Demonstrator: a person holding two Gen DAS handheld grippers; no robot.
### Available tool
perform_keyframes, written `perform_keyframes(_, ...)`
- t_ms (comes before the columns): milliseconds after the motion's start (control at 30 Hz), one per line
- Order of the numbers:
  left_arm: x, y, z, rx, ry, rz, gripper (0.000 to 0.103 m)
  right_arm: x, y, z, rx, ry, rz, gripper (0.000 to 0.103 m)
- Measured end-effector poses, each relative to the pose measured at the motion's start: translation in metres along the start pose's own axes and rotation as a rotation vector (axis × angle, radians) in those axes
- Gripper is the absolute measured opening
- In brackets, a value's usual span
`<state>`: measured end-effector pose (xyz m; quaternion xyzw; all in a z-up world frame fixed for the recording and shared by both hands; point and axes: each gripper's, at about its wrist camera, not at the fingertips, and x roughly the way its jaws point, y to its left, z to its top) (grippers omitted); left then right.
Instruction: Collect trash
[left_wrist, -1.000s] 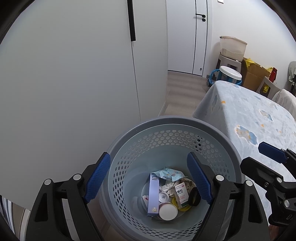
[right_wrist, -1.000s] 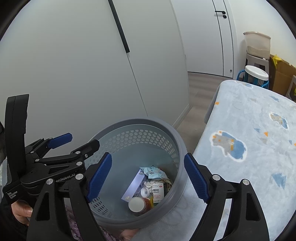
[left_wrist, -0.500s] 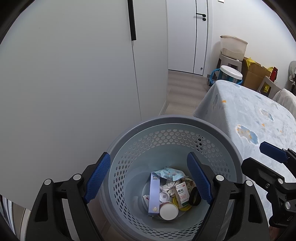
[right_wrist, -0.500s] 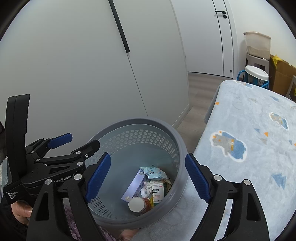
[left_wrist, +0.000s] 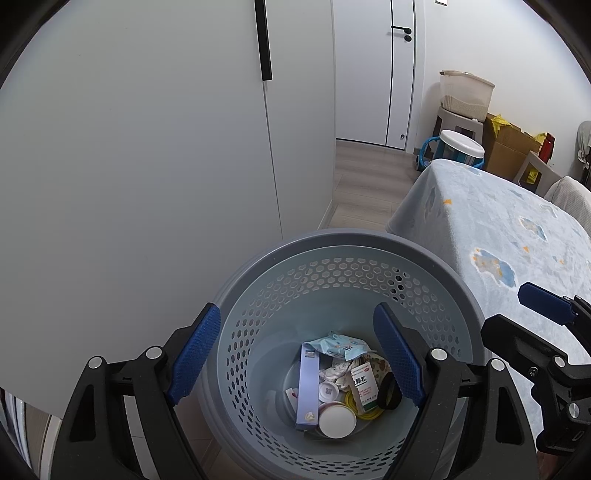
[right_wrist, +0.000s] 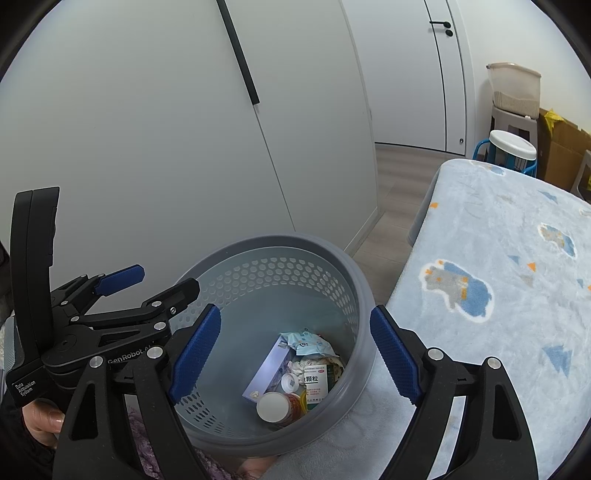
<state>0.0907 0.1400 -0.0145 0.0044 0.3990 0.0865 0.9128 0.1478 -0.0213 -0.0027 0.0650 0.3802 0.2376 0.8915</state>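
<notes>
The grey perforated basket (left_wrist: 343, 243) has its near rim cut off by the lower frame edge in the left wrist view. Its floor holds the trash (left_wrist: 340, 384): a lilac carton (left_wrist: 307, 384), a crumpled blue packet (left_wrist: 341, 345), a white medicine box (left_wrist: 364, 386), a white round lid (left_wrist: 337, 421); smaller pieces beneath are indistinct.

The basket stands beside the blue patterned blanket (right_wrist: 498, 295), near the white cupboard doors (left_wrist: 147, 147).

Left gripper (left_wrist: 297, 354) and right gripper (right_wrist: 295, 352) hang above the basket, jaws wide apart, nothing held.

Only the right wrist view shows a hand (right_wrist: 40, 421) holding the left gripper's grip.
</notes>
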Motion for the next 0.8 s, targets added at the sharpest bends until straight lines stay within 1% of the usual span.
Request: perform_keyframes(800, -0.0004, -0.0005, -0.0005, 0.001, 0.001, 0.001, 0.081, 0.0000, 0.0020, -0.0002, -0.002, 0.004, 0.002, 0.082)
